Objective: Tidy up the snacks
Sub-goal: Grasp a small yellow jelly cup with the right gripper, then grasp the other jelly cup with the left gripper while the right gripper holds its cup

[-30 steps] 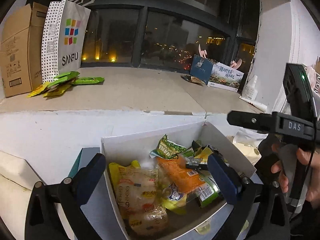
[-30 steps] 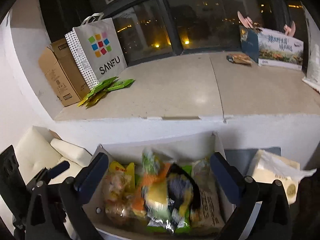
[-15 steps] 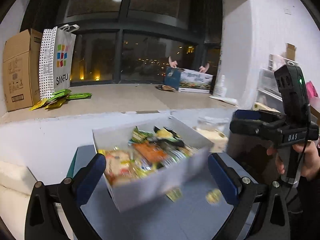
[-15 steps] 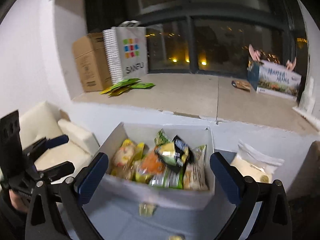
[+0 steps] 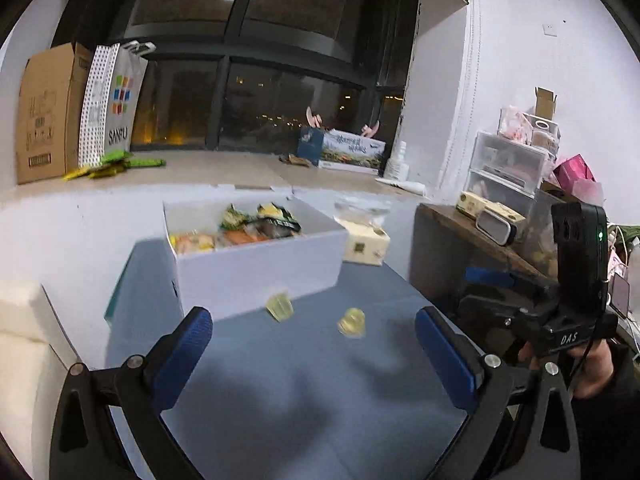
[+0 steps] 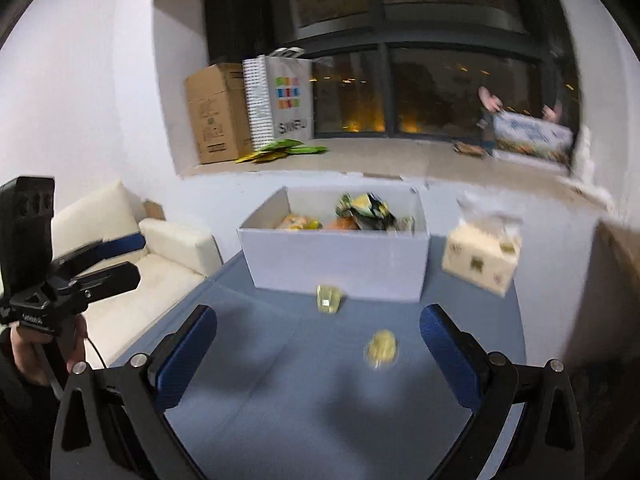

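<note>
A white box (image 5: pixel 256 264) full of several snack packets (image 5: pixel 256 226) stands at the far side of a blue-grey table (image 5: pixel 304 392). It also shows in the right wrist view (image 6: pixel 336 264). Two small yellow snacks lie loose on the table in front of it: one near the box (image 5: pixel 280 307) (image 6: pixel 329 299), one nearer me (image 5: pixel 352 322) (image 6: pixel 382 350). My left gripper (image 5: pixel 314 354) is open and empty above the table, well short of both. My right gripper (image 6: pixel 318 354) is open and empty too. Each gripper shows in the other's view, the right (image 5: pixel 560 312) and the left (image 6: pixel 60 276).
A tissue pack (image 5: pixel 366 240) (image 6: pixel 482 254) stands right of the box. A cream sofa (image 6: pixel 160 256) is left of the table, a wooden shelf with clutter (image 5: pixel 500 236) right. The window ledge behind holds a cardboard box (image 6: pixel 216 114), a paper bag (image 6: pixel 284 100) and green packets (image 6: pixel 284 150).
Both grippers have pulled back and away from the box, so it now looks smaller and farther. The table and two loose yellow snacks have come into view. Both grippers stay open.
</note>
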`<state>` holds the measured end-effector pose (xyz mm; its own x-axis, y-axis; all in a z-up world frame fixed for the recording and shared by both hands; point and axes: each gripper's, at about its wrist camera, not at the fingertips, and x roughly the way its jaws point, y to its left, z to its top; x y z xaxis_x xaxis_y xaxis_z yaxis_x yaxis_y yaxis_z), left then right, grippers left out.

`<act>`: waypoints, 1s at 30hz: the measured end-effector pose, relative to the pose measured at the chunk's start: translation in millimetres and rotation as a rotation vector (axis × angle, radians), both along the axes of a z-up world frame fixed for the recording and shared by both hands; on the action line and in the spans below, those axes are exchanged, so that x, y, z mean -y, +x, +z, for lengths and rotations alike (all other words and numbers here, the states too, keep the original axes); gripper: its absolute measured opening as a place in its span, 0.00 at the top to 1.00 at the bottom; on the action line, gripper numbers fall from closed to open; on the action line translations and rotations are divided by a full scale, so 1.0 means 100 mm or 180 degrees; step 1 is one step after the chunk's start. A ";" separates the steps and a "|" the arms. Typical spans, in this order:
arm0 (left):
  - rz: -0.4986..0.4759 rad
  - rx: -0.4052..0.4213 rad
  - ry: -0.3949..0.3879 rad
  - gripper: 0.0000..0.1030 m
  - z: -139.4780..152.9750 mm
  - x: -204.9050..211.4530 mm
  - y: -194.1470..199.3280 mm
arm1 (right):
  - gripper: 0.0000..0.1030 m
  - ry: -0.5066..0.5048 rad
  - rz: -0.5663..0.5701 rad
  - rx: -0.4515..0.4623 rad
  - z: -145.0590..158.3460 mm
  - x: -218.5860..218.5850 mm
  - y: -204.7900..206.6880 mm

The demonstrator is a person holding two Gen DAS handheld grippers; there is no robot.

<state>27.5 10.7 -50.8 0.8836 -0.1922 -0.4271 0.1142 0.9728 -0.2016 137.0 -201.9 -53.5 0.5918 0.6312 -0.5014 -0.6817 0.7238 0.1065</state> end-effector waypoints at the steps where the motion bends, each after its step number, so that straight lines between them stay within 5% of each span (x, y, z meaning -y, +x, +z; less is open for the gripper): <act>1: -0.0021 -0.0025 0.0013 0.00 -0.03 0.02 -0.01 | 0.00 0.0031 -0.0009 -0.0040 -0.05 0.03 -0.04; 9: 0.0053 -0.0066 -0.0062 0.00 -0.09 -0.05 -0.03 | 0.00 -0.0051 -0.0157 -0.0233 -0.29 0.09 0.05; 17: 0.0149 -0.0098 -0.0115 0.00 -0.15 -0.17 -0.09 | 0.00 -0.0620 -0.0290 -0.0484 -0.79 -0.16 0.79; 24: 0.0228 -0.0166 -0.0153 0.00 -0.24 -0.27 -0.11 | 0.00 -0.0753 -0.0202 -0.0698 -1.20 -0.45 1.25; 25: 0.0239 -0.0172 -0.0153 0.00 -0.25 -0.28 -0.12 | 0.03 -0.0758 -0.0202 -0.0719 -1.26 -0.48 1.30; 26: 0.0247 -0.0177 -0.0155 0.00 -0.26 -0.29 -0.12 | 0.20 -0.0762 -0.0205 -0.0736 -1.29 -0.50 1.32; 27: 0.0251 -0.0184 -0.0157 0.00 -0.27 -0.29 -0.11 | 0.61 -0.0778 -0.0203 -0.0776 -1.34 -0.52 1.34; 30: 0.0264 -0.0227 -0.0178 0.00 -0.32 -0.31 -0.07 | 0.63 -0.0749 -0.0246 -0.0831 -1.40 -0.49 1.37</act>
<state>20.4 41.6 -82.4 0.8651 -0.1450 -0.4801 0.0172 0.9653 -0.2606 274.0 -153.4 -194.0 0.4661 0.4390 -0.7681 -0.5959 0.7975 0.0941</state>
